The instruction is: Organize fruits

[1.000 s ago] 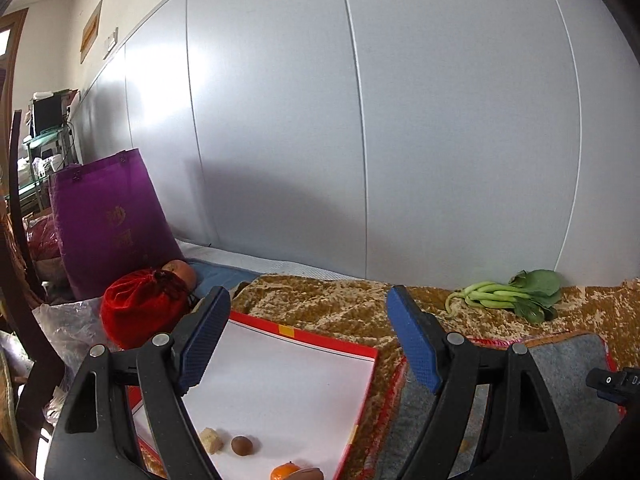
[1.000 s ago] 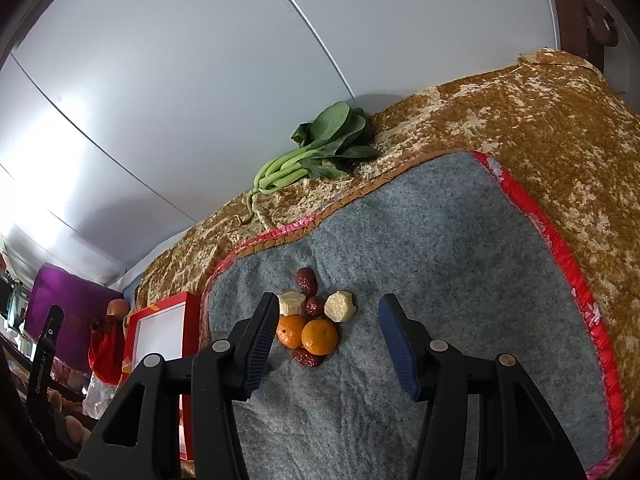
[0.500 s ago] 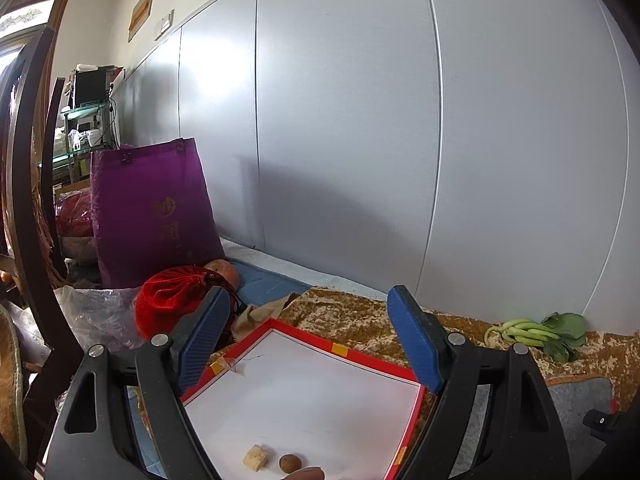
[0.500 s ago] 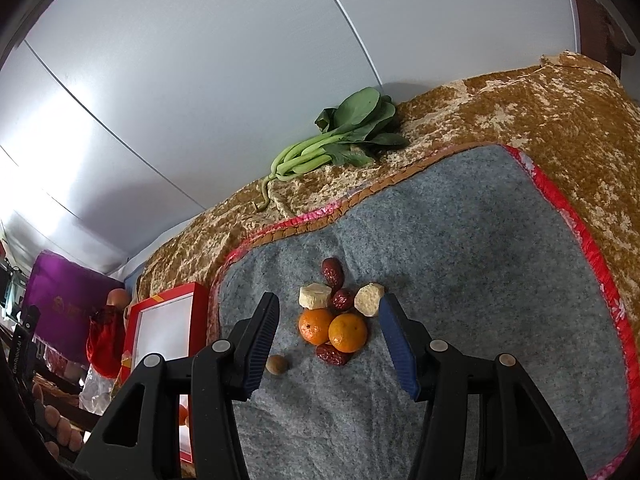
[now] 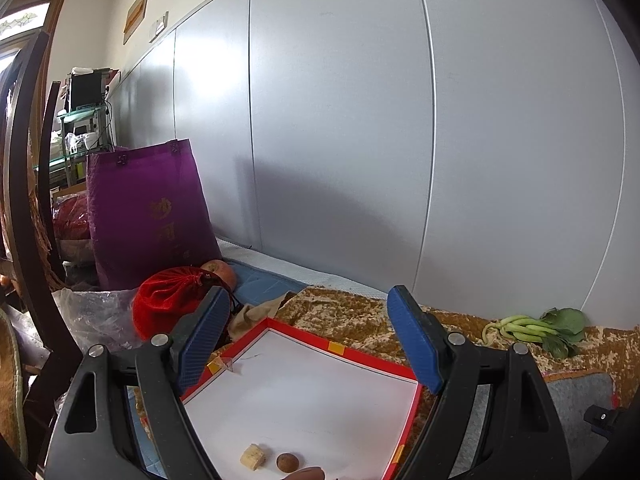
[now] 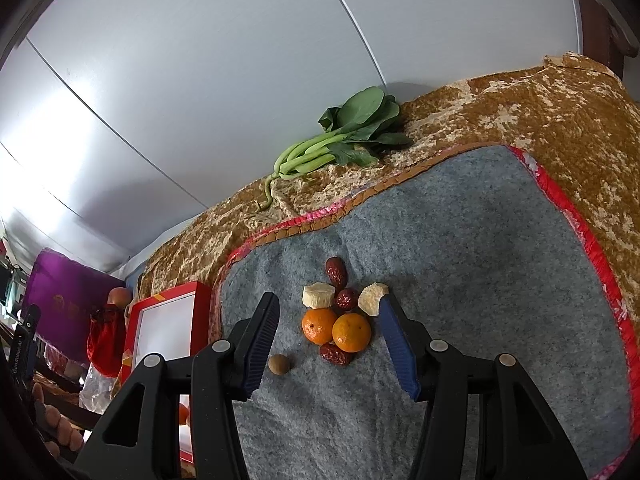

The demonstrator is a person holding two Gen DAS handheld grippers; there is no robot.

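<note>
In the right wrist view two small oranges (image 6: 335, 330), several red dates (image 6: 336, 271), two pale cut chunks (image 6: 318, 295) and a brown round fruit (image 6: 279, 364) lie on a grey felt mat (image 6: 480, 280). My right gripper (image 6: 328, 344) is open and empty just above the pile. A red-rimmed white tray (image 5: 304, 392) shows in the left wrist view, holding a pale chunk (image 5: 253, 457) and a brown round fruit (image 5: 287, 462). My left gripper (image 5: 308, 344) is open and empty above the tray. The tray also shows in the right wrist view (image 6: 164, 324).
Green leafy vegetables (image 6: 340, 140) lie on the gold-brown cloth (image 6: 540, 112) by the grey wall. A purple bag (image 5: 148, 208), a red velvet pouch (image 5: 172, 300) and clear plastic (image 5: 96, 320) stand left of the tray. Dark chair backs (image 5: 24, 200) stand at far left.
The left gripper has swung left and risen, bringing more of the tray and purple bag into view. The right gripper has drawn nearer the fruit pile; the brown round fruit came into view.
</note>
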